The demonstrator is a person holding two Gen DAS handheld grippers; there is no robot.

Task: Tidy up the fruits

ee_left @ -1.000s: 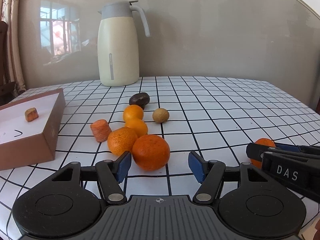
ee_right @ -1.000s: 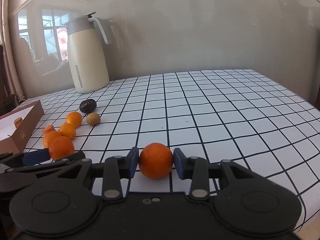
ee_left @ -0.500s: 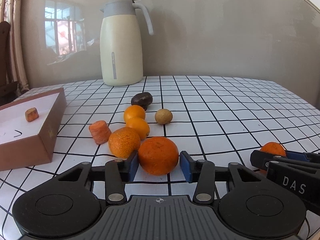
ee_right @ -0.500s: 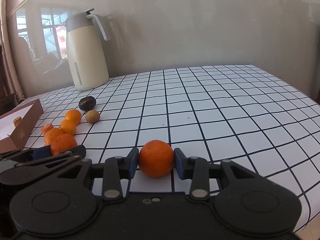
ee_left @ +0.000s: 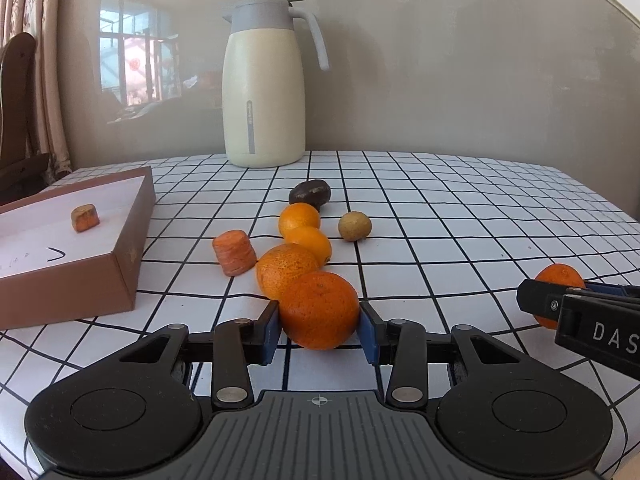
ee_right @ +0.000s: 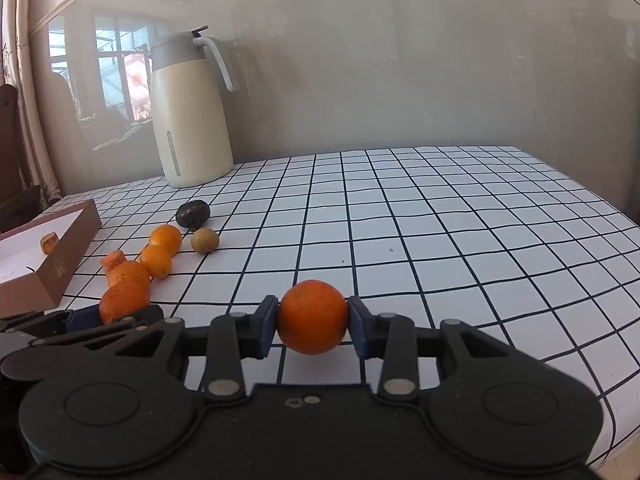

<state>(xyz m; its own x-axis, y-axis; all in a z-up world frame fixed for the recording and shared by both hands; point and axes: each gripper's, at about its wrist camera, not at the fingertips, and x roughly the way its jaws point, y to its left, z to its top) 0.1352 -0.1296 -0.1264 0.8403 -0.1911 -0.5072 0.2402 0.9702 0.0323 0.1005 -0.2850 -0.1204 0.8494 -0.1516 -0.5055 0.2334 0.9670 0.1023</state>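
Observation:
My left gripper (ee_left: 319, 330) is shut on a large orange (ee_left: 319, 309) at the near end of a row of fruit on the checked table. Behind it lie a second orange (ee_left: 284, 268), two small oranges (ee_left: 310, 242), a brown round fruit (ee_left: 354, 226) and a dark fruit (ee_left: 310, 193). A carrot chunk (ee_left: 234, 252) stands to their left. My right gripper (ee_right: 312, 328) is shut on another orange (ee_right: 312, 317), held just above the table to the right of my left gripper (ee_right: 120, 312).
An open brown box (ee_left: 132, 240) with a white inside holds one carrot piece (ee_left: 85, 218) at the left. A cream thermos jug (ee_left: 264, 88) stands at the back by the wall. The table's right edge (ee_right: 616, 216) curves away nearby.
My left gripper moved forward around the large orange and closed on it. My right gripper kept its orange and rose slightly.

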